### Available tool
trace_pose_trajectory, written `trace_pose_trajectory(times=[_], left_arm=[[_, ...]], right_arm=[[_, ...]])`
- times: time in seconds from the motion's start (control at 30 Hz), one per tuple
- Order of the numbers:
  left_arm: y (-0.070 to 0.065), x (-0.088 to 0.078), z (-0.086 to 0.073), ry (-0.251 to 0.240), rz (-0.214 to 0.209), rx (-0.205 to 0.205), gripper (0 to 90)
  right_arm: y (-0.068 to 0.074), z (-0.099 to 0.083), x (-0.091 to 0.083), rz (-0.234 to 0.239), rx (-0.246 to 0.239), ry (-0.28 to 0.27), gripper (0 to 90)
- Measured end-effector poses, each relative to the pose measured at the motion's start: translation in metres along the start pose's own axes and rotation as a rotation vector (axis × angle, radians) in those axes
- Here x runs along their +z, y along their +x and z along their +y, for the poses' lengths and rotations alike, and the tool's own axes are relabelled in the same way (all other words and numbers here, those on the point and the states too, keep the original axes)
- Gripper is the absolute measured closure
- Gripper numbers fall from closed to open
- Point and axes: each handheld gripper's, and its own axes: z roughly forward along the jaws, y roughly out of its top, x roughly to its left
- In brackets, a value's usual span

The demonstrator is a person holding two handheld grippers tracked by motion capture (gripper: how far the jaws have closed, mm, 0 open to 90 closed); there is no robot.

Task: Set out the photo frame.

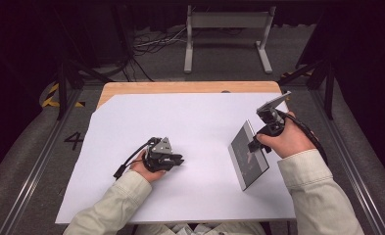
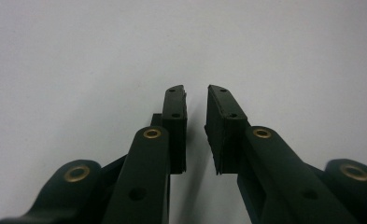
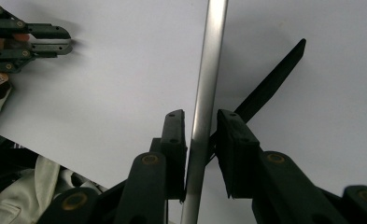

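Silver-edged dark tablet (image 1: 248, 155) stood tilted on edge at the right of the white sheet (image 1: 180, 122)
Its long axis ran near to far; the right gripper (image 3: 201, 135) pinched its edge, while the left gripper (image 1: 176, 160), parted, held nothing, well apart

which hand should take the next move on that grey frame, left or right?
Right, most likely. The right tongs already straddle the upright edge of the grey frame, which looks pinched between the pads, with its black stand behind. The left tongs rest apart on the white sheet with nothing between them.
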Motion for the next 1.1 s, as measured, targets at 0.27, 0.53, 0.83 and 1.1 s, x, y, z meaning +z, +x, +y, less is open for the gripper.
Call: trace_pose_trajectory(times=[0.27,0.53,0.83,1.1], left_arm=[[0.0002,0.0,0.0,0.0,0.0,0.002,78.3],[-0.0001,-0.0002,-0.0001,0.002,0.0,-0.001,78.2],[-0.0002,-0.0019,0.0002,-0.003,-0.003,-0.005,78.2],[-0.0001,-0.0021,0.0,-0.001,-0.002,-0.007,78.2]], right_arm=[[0.0031,0.0006,0.0008,-0.022,0.005,0.006,76.7],[0.0089,0.0012,-0.0001,-0.055,0.001,0.007,81.6],[0.0065,0.0003,-0.0025,-0.068,-0.008,0.023,83.6],[0.0047,0.001,-0.0054,-0.067,-0.074,0.035,83.7]])
